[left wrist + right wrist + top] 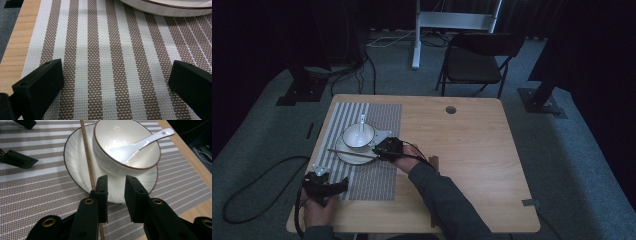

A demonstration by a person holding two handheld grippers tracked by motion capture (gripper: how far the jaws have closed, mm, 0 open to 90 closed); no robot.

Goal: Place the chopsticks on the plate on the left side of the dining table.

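A white bowl (110,135) with a brown rim stands on a white plate (75,162), and a white spoon (140,143) rests in it. One wooden chopstick (87,157) lies across the plate beside the bowl. My right gripper (116,181) hovers at the plate's near rim, open, with only the plate showing in the gap. The chopstick runs past the outside of its left jaw, not between the pads. From above, the right gripper (378,150) sits just right of the plate (343,156). My left gripper (117,67) is wide open over the striped mat (107,50), empty.
The striped placemat (377,175) covers the left part of the wooden table (462,150). The left gripper (337,184) rests near the mat's front left corner. A cable hole (451,109) is at the back of the table, with a folding chair (477,60) beyond it.
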